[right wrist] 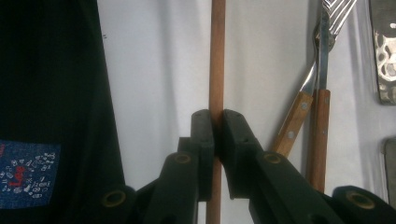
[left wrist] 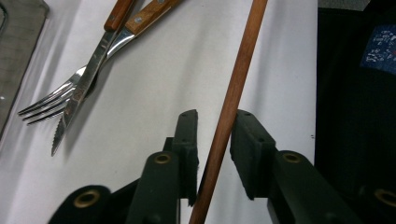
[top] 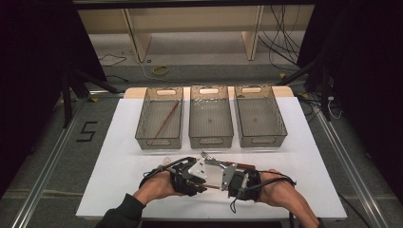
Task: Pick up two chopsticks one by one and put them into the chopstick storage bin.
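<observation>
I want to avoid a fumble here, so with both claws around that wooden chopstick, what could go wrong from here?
1. The right claw is clamped on the chopstick, while the left claw has a gap beside it. If the right lets go early, the stick may drop.
2. Two claws on one thin stick: pulling in different directions could bend or snap it.
3. The fork and knife lie close by; a swing of the stick might knock them.
</observation>
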